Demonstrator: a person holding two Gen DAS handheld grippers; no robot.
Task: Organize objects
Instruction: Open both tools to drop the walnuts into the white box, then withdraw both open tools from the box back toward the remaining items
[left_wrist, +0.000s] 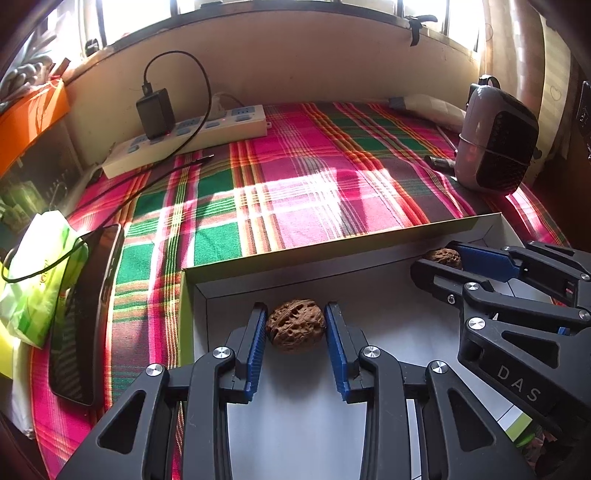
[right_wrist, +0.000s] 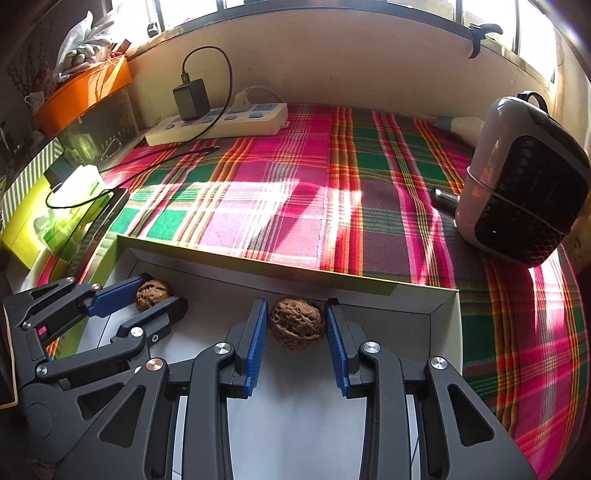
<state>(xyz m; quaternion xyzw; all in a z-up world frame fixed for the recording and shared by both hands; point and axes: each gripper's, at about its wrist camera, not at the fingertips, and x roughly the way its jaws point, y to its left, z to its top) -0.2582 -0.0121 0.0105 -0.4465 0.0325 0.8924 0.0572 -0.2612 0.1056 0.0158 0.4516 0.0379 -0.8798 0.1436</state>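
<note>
A: Two walnuts, both inside the shallow white box (left_wrist: 369, 254) on the plaid cloth (left_wrist: 295, 177). Left gripper (left_wrist: 295, 326) has its blue pads right against the left walnut (left_wrist: 295, 325) near the box's far wall.

B: Clamped, then?

A: Looks pinched on both flanks, yes. Right gripper (right_wrist: 296, 325) likewise squeezes the right walnut (right_wrist: 297, 325), down on the box floor.

B: Around them?

A: Power strip (left_wrist: 192, 138) far left, small heater (left_wrist: 495, 140) at right, phone (left_wrist: 88, 310) beside the box.
</note>
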